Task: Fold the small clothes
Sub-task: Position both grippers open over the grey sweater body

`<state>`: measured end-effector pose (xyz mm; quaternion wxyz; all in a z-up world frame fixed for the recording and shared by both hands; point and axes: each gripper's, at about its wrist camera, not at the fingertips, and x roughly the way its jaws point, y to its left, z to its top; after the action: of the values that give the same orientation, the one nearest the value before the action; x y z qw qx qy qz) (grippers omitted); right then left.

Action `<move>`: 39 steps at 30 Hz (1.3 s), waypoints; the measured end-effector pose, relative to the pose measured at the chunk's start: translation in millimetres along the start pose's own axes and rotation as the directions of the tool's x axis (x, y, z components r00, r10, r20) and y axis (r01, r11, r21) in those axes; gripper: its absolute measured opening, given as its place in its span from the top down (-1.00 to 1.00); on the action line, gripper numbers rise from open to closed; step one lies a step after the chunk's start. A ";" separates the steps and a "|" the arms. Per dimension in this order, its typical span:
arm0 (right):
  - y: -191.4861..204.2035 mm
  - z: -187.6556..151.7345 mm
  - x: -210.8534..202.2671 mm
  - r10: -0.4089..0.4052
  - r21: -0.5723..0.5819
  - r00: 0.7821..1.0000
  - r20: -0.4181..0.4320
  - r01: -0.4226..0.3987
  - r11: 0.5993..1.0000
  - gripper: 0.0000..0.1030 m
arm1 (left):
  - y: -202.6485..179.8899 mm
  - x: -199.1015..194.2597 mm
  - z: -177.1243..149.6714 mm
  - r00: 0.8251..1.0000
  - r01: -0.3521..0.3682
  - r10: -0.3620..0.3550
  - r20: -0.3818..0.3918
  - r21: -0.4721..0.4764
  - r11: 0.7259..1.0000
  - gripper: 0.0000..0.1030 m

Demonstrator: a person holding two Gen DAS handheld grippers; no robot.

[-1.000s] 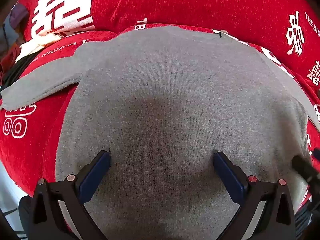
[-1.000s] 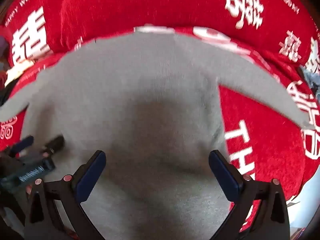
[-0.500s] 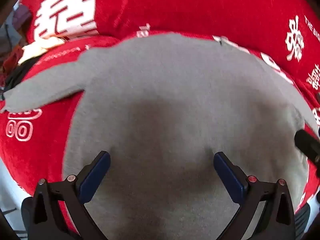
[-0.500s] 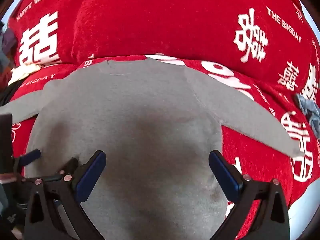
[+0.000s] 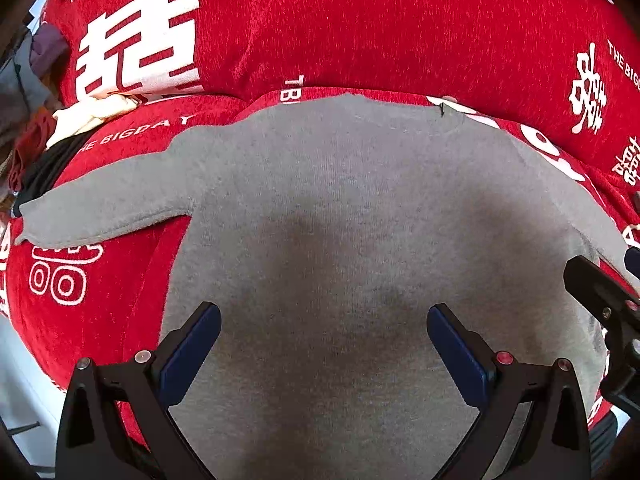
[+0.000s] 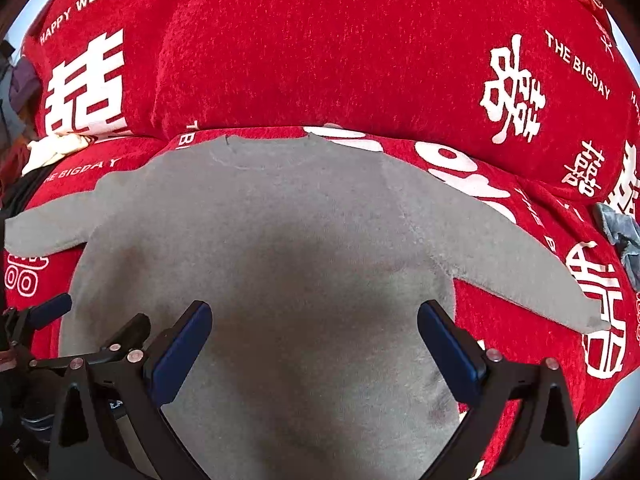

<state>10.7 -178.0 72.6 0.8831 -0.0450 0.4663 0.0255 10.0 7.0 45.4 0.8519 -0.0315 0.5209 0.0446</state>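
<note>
Red printed sofa cover (image 5: 360,32) under flat grey sweater (image 5: 340,208).

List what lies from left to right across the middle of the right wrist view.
Left sleeve → grey sweater body → right sleeve → red printed cover → blue-grey cloth at the right edge.

Surface: red sofa cover (image 5: 120,280) with white lettering
On it: grey sweater (image 5: 340,220) spread flat, sleeves out
Right edge: blue cloth (image 6: 618,236)
</note>
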 end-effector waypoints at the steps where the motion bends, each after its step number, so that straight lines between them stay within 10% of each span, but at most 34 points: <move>1: -0.6 0.0 0.0 -0.001 0.002 1.000 0.001 0.001 1.000 -0.99 | 0.0 -1.3 0.8 1.000 -0.002 0.002 0.002 0.001 1.000 -1.00; 39: -35.8 26.1 40.2 0.014 0.066 0.999 -0.043 -0.011 0.998 -0.99 | -27.4 17.5 44.6 0.998 -0.066 0.067 -0.016 0.031 0.997 -1.00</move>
<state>57.9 -210.8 56.1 0.8735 -0.0137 0.4864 0.0149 60.3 -15.1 50.3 0.8457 -0.0016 0.5297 0.0646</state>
